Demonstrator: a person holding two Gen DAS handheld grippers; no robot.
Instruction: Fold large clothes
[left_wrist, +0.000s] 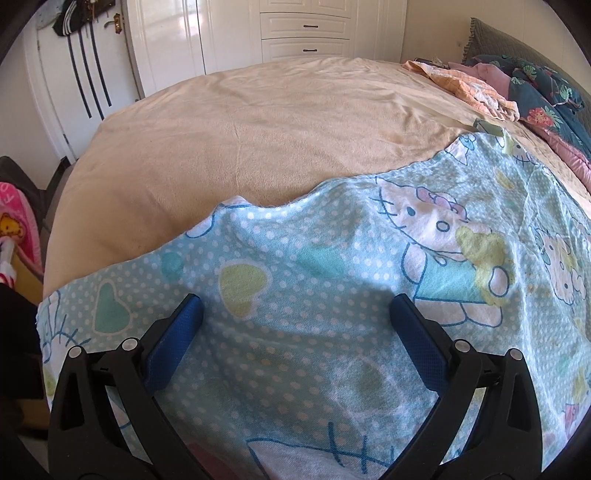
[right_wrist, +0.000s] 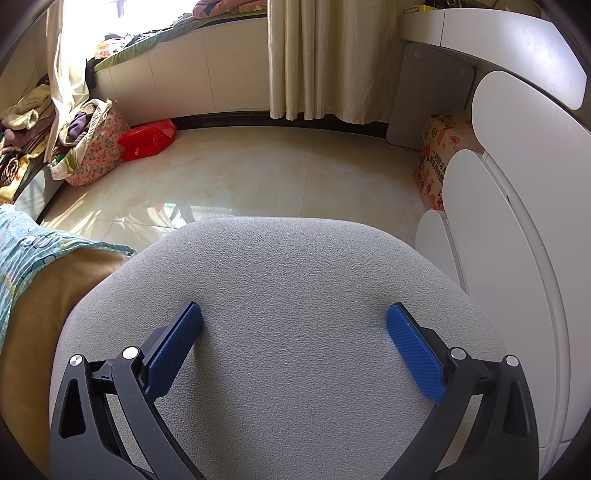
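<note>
A large light-blue cloth (left_wrist: 332, 280) printed with white cartoon cats, hearts and dots lies spread over the near side of a beige bed (left_wrist: 258, 122). My left gripper (left_wrist: 297, 299) hovers just above the cloth, open, with nothing between its blue pads. In the right wrist view only a strip of the same cloth (right_wrist: 22, 251) shows at the left edge, draped over the tan bed side. My right gripper (right_wrist: 293, 308) is open over a grey padded seat (right_wrist: 280, 295), away from the cloth, holding nothing.
Pink and orange clothes (left_wrist: 465, 85) and a floral quilt (left_wrist: 546, 96) are heaped at the bed's far right. White wardrobe drawers (left_wrist: 304, 33) stand behind. On the tiled floor (right_wrist: 258, 173) sit a red bag (right_wrist: 147, 140), a patterned laundry bag (right_wrist: 96, 147) and a cardboard box (right_wrist: 439, 155).
</note>
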